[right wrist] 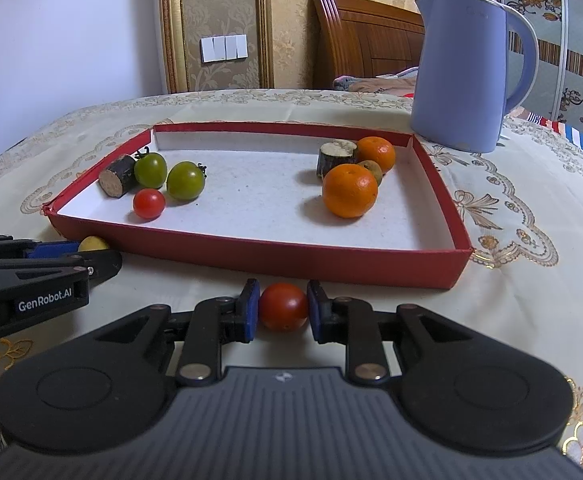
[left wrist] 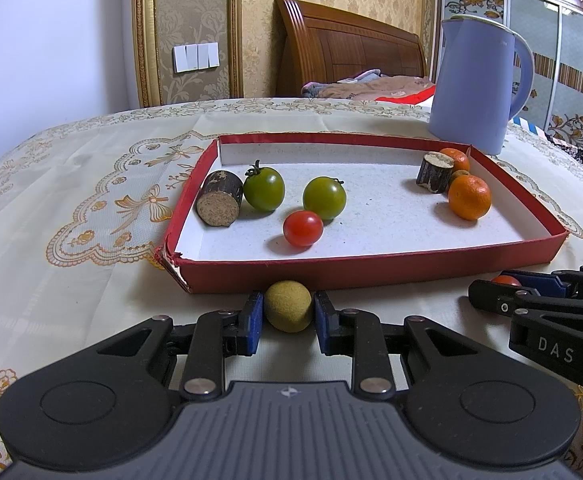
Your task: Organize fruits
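left tool [left wrist: 287,312] clamped on a yellowish fruit [left wrist: 288,306], right tool [right wrist: 283,307] gripping a red tomato [right wrist: 283,306], both just in front of the red tray [right wrist: 251,254]

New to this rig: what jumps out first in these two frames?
The shallow red cardboard tray mid-table, with green and red tomatoes by its left wall and oranges at its far right. In front of it, the left gripper brackets a yellowish round fruit and the right gripper a red tomato. A tall lavender kettle stands behind.
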